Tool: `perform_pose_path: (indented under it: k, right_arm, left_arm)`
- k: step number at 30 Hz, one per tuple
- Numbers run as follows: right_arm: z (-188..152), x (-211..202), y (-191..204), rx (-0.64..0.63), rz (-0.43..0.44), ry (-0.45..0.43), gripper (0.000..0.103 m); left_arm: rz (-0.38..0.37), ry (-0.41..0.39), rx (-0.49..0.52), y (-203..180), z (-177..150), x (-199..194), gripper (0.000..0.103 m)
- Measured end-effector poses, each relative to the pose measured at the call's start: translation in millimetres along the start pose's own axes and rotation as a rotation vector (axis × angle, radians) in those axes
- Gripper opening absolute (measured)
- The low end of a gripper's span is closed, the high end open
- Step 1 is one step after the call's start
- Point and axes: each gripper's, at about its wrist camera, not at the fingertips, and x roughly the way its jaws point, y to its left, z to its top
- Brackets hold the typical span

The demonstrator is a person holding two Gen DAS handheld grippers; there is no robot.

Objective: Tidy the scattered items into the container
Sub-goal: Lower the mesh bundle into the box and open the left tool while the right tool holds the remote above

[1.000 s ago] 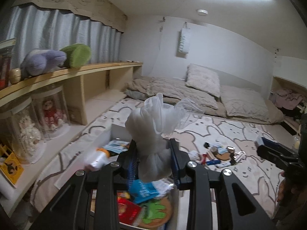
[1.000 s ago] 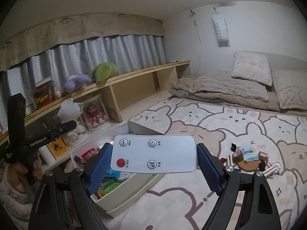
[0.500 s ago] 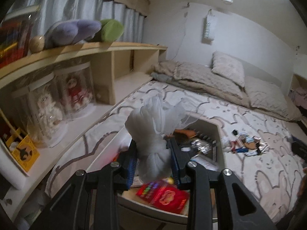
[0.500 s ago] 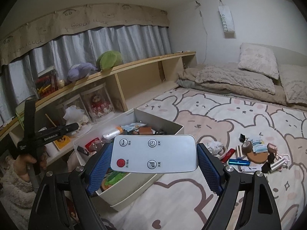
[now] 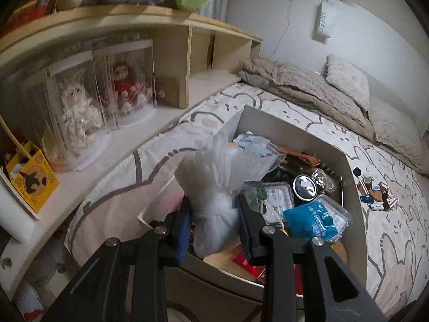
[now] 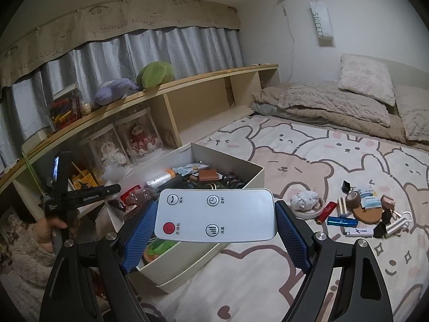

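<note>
We have the left gripper (image 5: pixel 213 221) pinched on a soft, light gauze pouch (image 5: pixel 214 187) at its bunched waist over the box (image 5: pixel 354 187), our right gripper (image 6: pixel 214 237) spans a rigid, slick remote (image 6: pixel 215 214) edgewise, clutter (image 6: pixel 359 212) beyond

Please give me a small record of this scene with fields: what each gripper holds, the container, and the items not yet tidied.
left gripper: shut on a white gauze pouch, over the near end of the box
right gripper: shut on a white remote control
container: open white box on the bear-print bed cover, already crowded
not yet tidied: crumpled paper, red lighter, blue tube, tape roll, cork coaster
</note>
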Motion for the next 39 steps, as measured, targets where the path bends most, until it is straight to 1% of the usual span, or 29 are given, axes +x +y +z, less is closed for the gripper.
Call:
perform_pose_path:
  k: [3, 12, 14, 15, 17, 19, 21, 33, 39]
  right_arm:
    - [0.2, 3.0, 1.8, 0.001, 0.006, 0.003, 0.087]
    - [-1.2, 11.2, 9.1, -0.013, 0.017, 0.020, 0.087]
    - [-1.2, 12.0, 9.5, -0.013, 0.018, 0.020, 0.087]
    - [-1.3, 11.9, 9.4, -0.012, 0.018, 0.020, 0.087]
    - [-1.0, 13.2, 10.2, -0.009, 0.021, 0.022, 0.087]
    - [-0.6, 15.1, 13.0, -0.011, 0.023, 0.025, 0.087]
    - [-0.5, 16.8, 16.3, -0.016, 0.026, 0.030, 0.087]
    - [0.6, 33.4, 29.1, -0.040, 0.054, 0.057, 0.087]
    - [-4.6, 54.3, 44.0, -0.085, 0.088, 0.115, 0.087]
  left_arm:
    - [0.004, 0.017, -0.016, -1.0, -1.9, 5.8, 0.032]
    - [0.010, 0.031, -0.055, -0.8, -4.4, 16.0, 0.032]
    - [0.023, 0.028, -0.075, 1.4, -4.9, 15.5, 0.032]
    - [0.028, 0.025, -0.086, 2.6, -5.1, 15.0, 0.037]
    - [0.012, 0.015, -0.103, 3.0, -5.1, 13.0, 0.046]
    - [0.008, 0.005, -0.098, -0.6, -4.5, 9.5, 0.064]
    - [0.025, -0.008, -0.085, -4.9, -3.8, 6.4, 0.070]
    - [0.012, -0.032, -0.088, -3.2, -5.0, -3.7, 0.070]
    - [0.003, -0.057, -0.072, -5.8, -5.5, -11.8, 0.070]
